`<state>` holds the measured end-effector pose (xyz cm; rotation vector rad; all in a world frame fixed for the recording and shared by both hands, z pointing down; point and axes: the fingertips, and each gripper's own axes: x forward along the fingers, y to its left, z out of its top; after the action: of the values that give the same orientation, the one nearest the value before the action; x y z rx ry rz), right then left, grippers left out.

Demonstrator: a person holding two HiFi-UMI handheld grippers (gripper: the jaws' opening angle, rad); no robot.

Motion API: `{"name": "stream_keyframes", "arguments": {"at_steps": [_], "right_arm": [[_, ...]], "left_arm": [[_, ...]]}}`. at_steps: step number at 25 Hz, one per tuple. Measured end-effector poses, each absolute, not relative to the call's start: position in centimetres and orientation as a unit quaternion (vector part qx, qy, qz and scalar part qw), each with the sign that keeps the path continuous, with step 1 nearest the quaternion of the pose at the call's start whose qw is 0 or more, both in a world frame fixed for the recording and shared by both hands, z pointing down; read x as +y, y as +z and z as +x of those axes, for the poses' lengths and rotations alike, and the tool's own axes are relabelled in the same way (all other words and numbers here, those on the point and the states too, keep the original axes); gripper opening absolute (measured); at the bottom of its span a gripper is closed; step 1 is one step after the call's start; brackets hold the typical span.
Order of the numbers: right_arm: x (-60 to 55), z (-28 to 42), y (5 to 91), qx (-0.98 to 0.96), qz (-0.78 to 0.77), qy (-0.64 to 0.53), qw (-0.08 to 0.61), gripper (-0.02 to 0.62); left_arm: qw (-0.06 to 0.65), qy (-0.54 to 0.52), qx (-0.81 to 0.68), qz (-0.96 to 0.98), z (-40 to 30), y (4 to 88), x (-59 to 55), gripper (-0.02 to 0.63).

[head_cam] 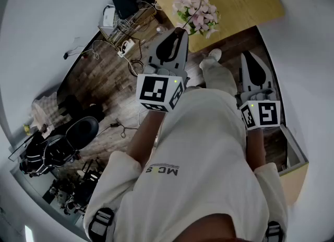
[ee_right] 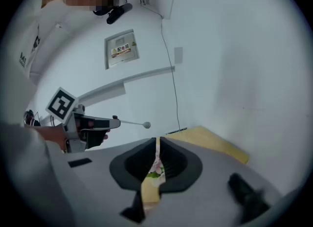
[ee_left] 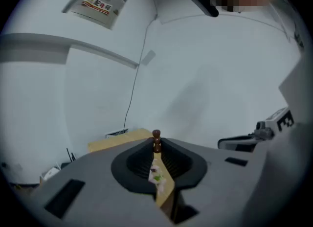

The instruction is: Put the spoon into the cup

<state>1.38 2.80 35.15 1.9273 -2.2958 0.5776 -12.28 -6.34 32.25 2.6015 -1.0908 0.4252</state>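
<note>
We are carrying the spoon [ee_left: 156, 135] toward the table [head_cam: 235, 1]. Our left gripper [ee_left: 156, 145] is pinching it tight; our right gripper [ee_right: 157, 143] is closed, holding nothing. No cup is showing yet, so next we must find it.

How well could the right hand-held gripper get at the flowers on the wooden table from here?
Probably yes, perhaps with a step forward: the right hand-held gripper is empty and points at the flowers, which stand at the near edge of the table, with only open air between.
</note>
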Motion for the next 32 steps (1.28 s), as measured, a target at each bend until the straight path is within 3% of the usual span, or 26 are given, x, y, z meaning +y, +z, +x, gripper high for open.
{"name": "stream_keyframes", "arguments": {"at_steps": [7, 14, 21, 32], "right_arm": [[15.1, -7.7, 35.2, -0.769, 0.61, 0.183, 0.054, 0.041], [27.7, -12.5, 33.7, -0.761, 0.614, 0.204, 0.048, 0.041], [34.1, -6.8, 32.9, -0.749, 0.63, 0.204, 0.031, 0.041], [39.3, 4.6, 31.8, -0.758, 0.626, 0.184, 0.019, 0.041]], "left_arm": [[0.165, 0.116, -0.417, 0.886, -21.1, 32.5, 9.5, 0.052], [0.179, 0.105, -0.42, 0.883, -26.8, 31.1, 22.9, 0.052], [0.169, 0.106, -0.424, 0.884, -23.5, 30.5, 28.8, 0.052], [0.158, 0.095, -0.439, 0.879, -12.2, 28.9, 33.7, 0.052]]}}
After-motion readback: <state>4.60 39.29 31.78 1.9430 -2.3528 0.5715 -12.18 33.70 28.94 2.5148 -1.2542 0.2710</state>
